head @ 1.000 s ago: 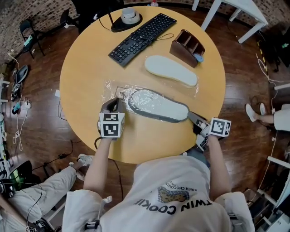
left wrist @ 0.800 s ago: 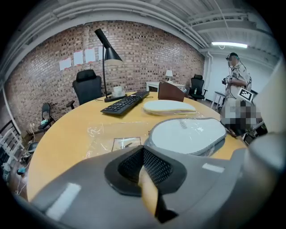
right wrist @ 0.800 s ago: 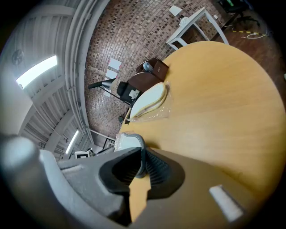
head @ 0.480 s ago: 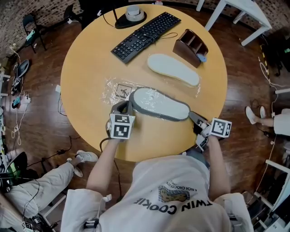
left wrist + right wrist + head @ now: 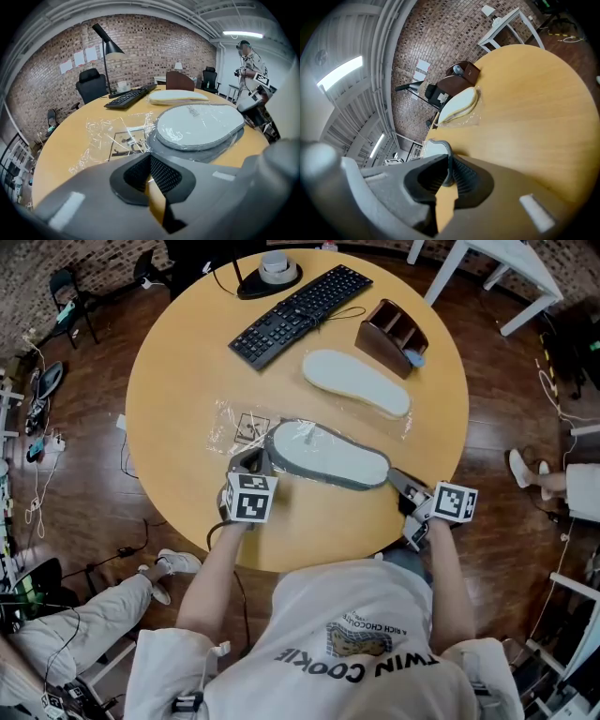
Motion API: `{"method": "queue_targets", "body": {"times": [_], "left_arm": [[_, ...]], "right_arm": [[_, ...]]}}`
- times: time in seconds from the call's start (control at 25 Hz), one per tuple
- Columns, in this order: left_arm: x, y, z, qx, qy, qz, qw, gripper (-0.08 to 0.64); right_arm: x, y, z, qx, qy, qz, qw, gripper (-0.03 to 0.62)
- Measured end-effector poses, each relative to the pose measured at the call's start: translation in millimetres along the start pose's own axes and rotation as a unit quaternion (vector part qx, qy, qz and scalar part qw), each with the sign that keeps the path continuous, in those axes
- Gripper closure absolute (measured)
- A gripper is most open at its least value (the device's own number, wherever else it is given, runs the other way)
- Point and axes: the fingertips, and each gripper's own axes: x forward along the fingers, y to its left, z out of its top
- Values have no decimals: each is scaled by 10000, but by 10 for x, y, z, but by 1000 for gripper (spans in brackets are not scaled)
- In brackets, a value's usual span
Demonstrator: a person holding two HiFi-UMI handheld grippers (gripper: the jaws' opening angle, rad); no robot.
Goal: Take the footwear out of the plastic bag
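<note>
Head view: you're mid-extraction on the slipper (image 5: 328,457). It lies across the near-centre of the table (image 5: 178,362), with film over its pale sole and the loose end of the plastic bag (image 5: 234,432) crumpled flat on the wood to its left. Your right gripper (image 5: 400,484) is clamped on the slipper's right end; right gripper view shows the grey rim pinched between the pads. Your left gripper (image 5: 251,463) sits at the slipper's left end, just beside the bag, with its tips pressed together. Left gripper view shows no film clearly caught between them, so I can't say it has the bag. My read: the bag is not off yet. The next move needs the left tips to bite on film alone, not the sole. Then pull bag and slipper apart along the slipper's length while the right anchors. Thin film may slip or tear. A second slipper (image 5: 356,382) lies further back with film around it. Writing: the bag's boxed label (image 5: 125,143) isn't legible; your shirt (image 5: 366,667) reads "TWIN COOKI…", upside down; the keyboard (image 5: 295,315) legends are too small.
</note>
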Motion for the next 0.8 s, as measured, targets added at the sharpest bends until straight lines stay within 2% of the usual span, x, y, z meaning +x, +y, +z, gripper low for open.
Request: {"method": "queue_targets", "body": {"times": [0.4,0.6,0.8], "left_arm": [[16,-19,-17,163,88,253,9995,561],[22,-11,-8,159,120,332,9992,560],[24,-1,2,168,159,422,9988,561]], "right_arm": [[-75,-45,-49,111,121,6,9999,561],[-217,-153,-27,31,168,-256,9995,561],[-311,-170,-18,198,91,-49,9997,561]]}}
